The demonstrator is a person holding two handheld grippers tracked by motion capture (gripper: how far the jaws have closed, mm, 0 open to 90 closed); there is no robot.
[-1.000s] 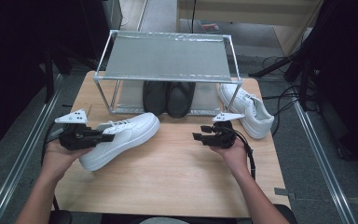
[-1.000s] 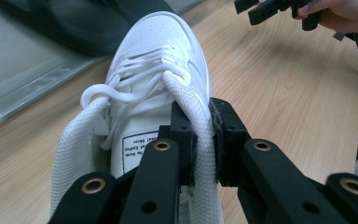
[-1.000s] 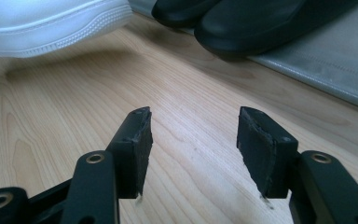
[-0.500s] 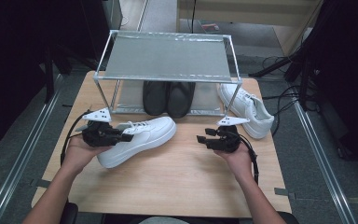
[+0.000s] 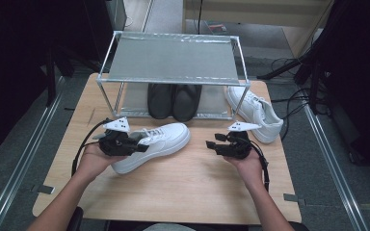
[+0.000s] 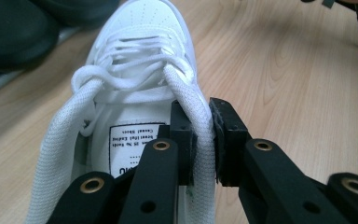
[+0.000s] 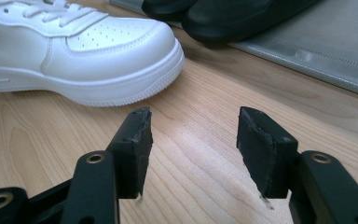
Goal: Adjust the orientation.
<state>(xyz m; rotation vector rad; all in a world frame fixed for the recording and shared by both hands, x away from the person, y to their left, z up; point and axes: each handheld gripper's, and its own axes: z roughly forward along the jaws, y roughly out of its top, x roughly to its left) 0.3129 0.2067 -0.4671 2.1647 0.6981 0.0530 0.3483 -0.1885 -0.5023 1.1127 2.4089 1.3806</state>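
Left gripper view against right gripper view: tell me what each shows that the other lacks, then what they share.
Left gripper view: its own jaws clamp the sneaker's padded collar, with the tongue label and laces seen from behind. Right gripper view: the right gripper with open jaws and nothing between them, low over the table, and the sneaker's toe from the side. Both: the white sneaker, the black shoes and the wooden table.

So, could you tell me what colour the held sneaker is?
White sneaker; clearest in the left gripper view.
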